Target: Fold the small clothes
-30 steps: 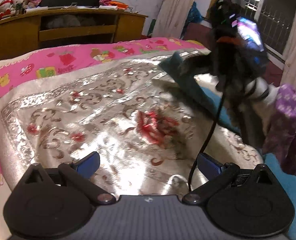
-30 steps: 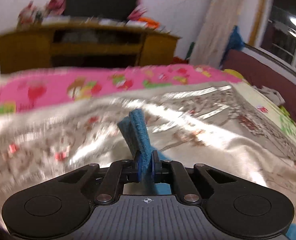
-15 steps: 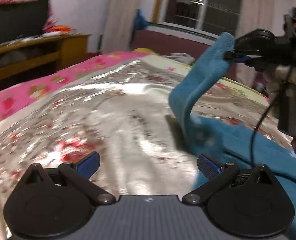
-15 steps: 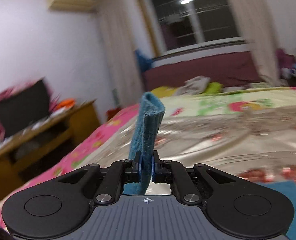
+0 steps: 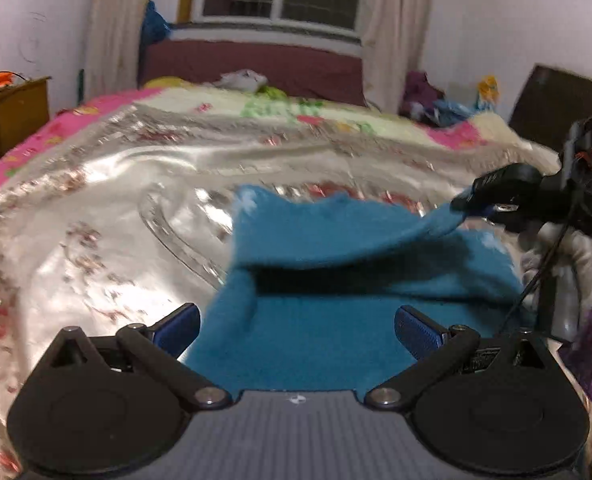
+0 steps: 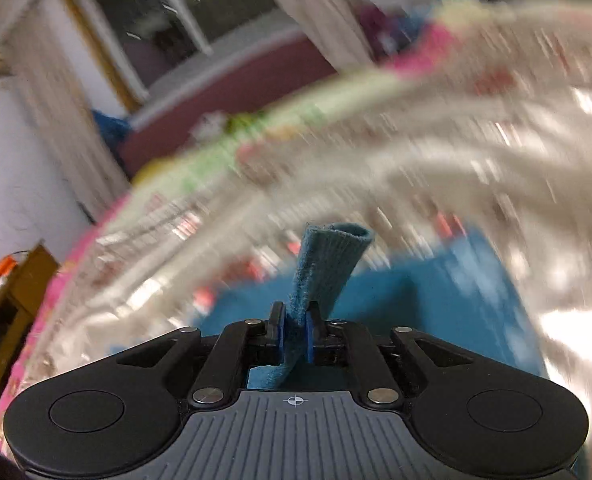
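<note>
The right tongs (image 6: 294,330) are pinched tight on a narrow tip of the teal garment (image 5: 336,280), and in the right wrist view that tip stands up from between the blue pads like a little tube, which looks like a sleeve cuff or a corner. Gripping so far out at the end makes sense: it gives the longest lever for carrying that part across the body of the cloth.

From the left wrist view, the right tongs (image 5: 466,204) hang off to the right, above the bed, with the teal fabric stretched from them in a raised flap. Under the flap there is a dark gap, so the layer is not yet lying flat on the rest of the garment.

The left tongs (image 5: 296,330) are spread wide, holding nothing, low over the near edge of the teal garment. My read is that they wait there to pin or smooth the base layer while the flap comes over, or to take the opposite corner.

The garment itself lies on the shiny silver bedspread (image 5: 95,220), near the front of the bed, partly doubled over. The fold seems to be underway, not finished. The right wrist view is heavily blurred, so finer detail there is beyond telling.
</note>
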A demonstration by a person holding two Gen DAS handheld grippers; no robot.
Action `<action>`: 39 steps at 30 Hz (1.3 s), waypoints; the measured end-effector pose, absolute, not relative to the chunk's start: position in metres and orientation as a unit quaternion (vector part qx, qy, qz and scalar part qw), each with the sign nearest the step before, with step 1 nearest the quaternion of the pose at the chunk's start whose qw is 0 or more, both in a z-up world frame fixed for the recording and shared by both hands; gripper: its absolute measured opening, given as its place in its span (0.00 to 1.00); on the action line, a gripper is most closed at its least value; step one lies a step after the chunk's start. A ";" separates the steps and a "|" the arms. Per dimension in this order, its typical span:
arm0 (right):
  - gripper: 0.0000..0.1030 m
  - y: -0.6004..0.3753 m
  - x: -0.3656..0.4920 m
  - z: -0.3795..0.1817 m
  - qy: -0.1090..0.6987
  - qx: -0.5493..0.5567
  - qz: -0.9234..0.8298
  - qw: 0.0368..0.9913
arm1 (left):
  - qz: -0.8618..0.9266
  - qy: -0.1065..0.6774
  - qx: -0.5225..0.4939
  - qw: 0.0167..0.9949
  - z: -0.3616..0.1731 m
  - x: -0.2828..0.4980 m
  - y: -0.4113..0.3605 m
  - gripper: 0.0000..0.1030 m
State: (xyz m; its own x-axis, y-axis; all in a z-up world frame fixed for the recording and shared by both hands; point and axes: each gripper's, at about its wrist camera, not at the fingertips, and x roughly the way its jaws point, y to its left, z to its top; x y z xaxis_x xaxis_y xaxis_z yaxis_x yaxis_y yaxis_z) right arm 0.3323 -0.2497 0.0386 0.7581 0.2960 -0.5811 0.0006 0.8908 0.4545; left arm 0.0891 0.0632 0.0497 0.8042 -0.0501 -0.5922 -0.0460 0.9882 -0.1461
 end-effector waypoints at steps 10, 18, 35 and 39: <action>0.30 -0.276 0.290 0.021 0.348 0.220 0.054 0.910 | 0.042 0.370 -0.041 0.927 0.013 0.084 0.072 1.00; 0.32 -0.279 0.261 0.040 0.315 0.167 0.043 0.933 | 0.048 0.371 -0.036 0.927 0.007 0.064 0.080 1.00; 0.40 -0.284 0.207 0.038 0.381 0.098 0.082 0.916 | 0.087 0.413 -0.013 0.907 0.001 0.034 0.101 1.00; 0.41 -0.301 0.157 0.048 0.406 0.082 0.100 0.905 | 0.067 0.407 -0.010 0.911 0.009 0.021 0.096 1.00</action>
State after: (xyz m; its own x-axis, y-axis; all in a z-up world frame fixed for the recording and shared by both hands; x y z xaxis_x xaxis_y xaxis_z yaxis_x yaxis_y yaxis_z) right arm 0.1569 -0.3013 0.0480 0.6507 0.2469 -0.7181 -0.1140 0.9667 0.2291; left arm 0.0207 0.0964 0.0086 0.6605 0.1135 -0.7422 -0.1295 0.9909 0.0363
